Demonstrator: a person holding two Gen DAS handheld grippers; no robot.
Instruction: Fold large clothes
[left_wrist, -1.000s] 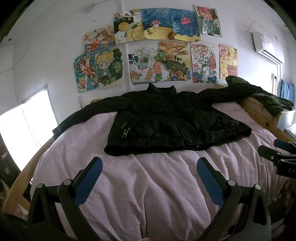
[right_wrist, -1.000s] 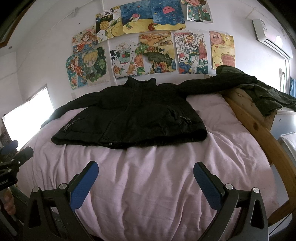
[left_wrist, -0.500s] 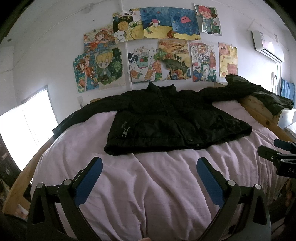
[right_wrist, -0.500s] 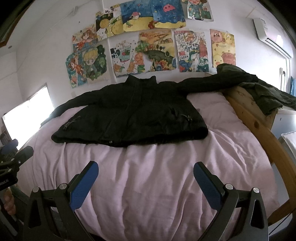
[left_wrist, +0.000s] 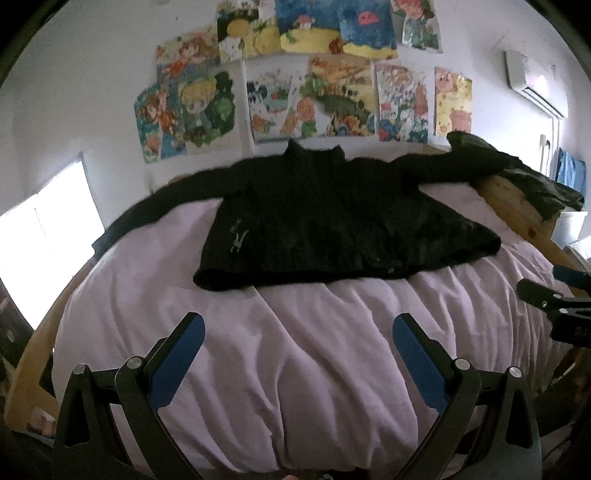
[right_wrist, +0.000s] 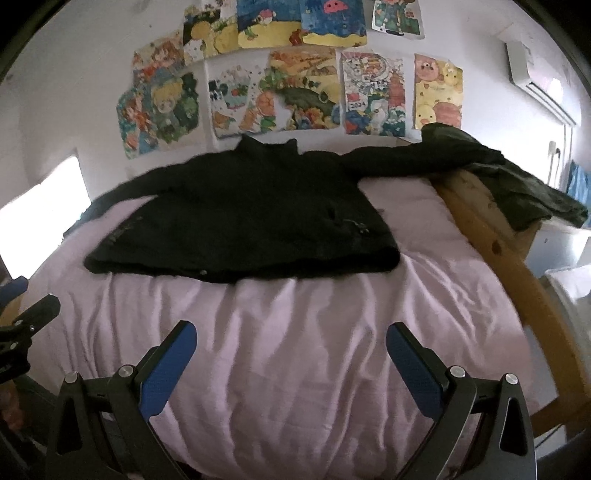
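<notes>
So there's a black jacket (left_wrist: 332, 225) spread flat on a bed with a pale lilac sheet (left_wrist: 314, 350), front side up, collar pointing at the wall in the upper middle of both frames. Its sleeves are stretched out sideways: one runs off toward the left edge of the frame near the bright window (left_wrist: 48, 236), the other goes right and ends up draped over the wooden bed frame (right_wrist: 491, 236), where it meets some dark greenish cloth (right_wrist: 524, 192) piled on the rail. Can't really tell where the sleeve stops and that cloth starts, it's all dark and a bit smeared.

The left gripper (left_wrist: 297, 332) sits at the bottom of its own view with both blue-padded fingers (left_wrist: 177, 358) spread wide, nothing between them, just wrinkled sheet. The jacket's hem is well above the fingertips in the frame, so it's clearly not touching. Same deal for the right gripper (right_wrist: 290, 334): fingers (right_wrist: 413, 365) wide apart, empty, and the hem lies further up in the frame with a strip of bare sheet between.

Each gripper peeks into the other's view too, the right one at the far right edge of the left view, the left one at the far left edge of the right view.

Wall behind is covered in colourful kids' drawings (right_wrist: 295, 81), and there's an air conditioner (left_wrist: 535, 81) in the upper right
</notes>
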